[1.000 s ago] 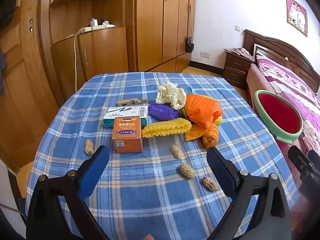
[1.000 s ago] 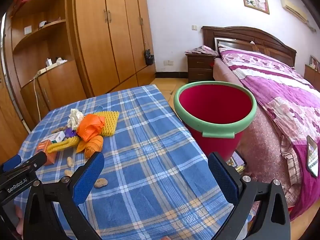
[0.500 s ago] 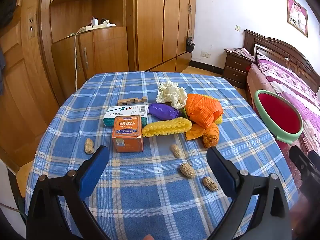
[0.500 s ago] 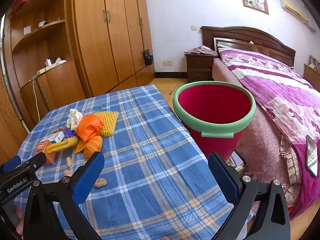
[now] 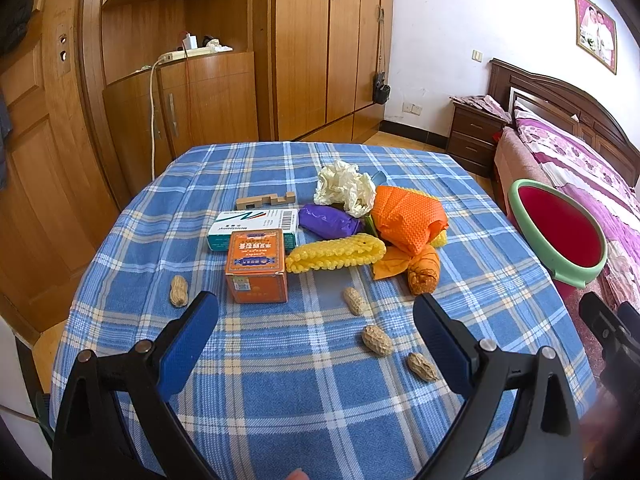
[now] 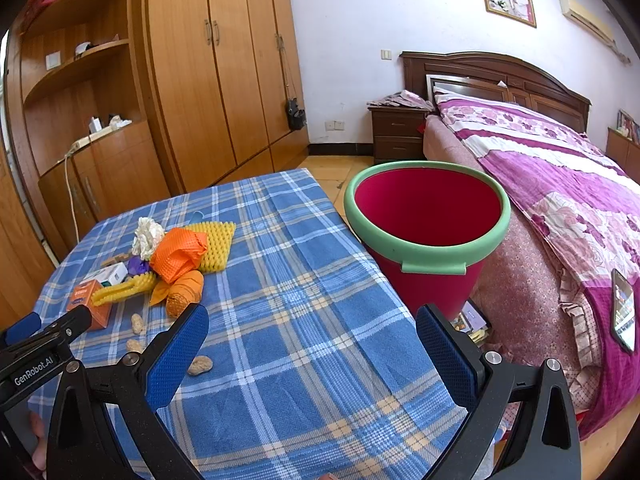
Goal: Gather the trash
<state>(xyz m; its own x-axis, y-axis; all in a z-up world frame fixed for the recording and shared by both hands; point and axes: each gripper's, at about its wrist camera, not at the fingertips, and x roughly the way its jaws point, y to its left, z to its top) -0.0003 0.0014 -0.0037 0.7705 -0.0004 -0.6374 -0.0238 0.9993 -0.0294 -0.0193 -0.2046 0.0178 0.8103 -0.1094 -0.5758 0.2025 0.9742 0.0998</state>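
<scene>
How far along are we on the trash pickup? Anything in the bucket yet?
Nothing looks done: what shows of the red bucket looks bare inside. Nothing is in hand; the left tongs and right tongs are both open over the tablecloth. All of it is left: the orange box, yellow foam net, crumpled tissue, purple wrapper and four peanuts, one nearest.

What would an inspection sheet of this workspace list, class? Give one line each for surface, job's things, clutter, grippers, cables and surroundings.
Surface: table under blue plaid cloth.
Job's things: crumpled white tissue, purple wrapper, orange foam net, yellow foam net, orange carton, white-green box, peanuts; red bucket with green rim beside the table.
Clutter: wooden block.
Grippers: left gripper and right gripper open, empty.
Cables: white cord from cabinet power strip.
Surroundings: wooden wardrobe, bed.
</scene>
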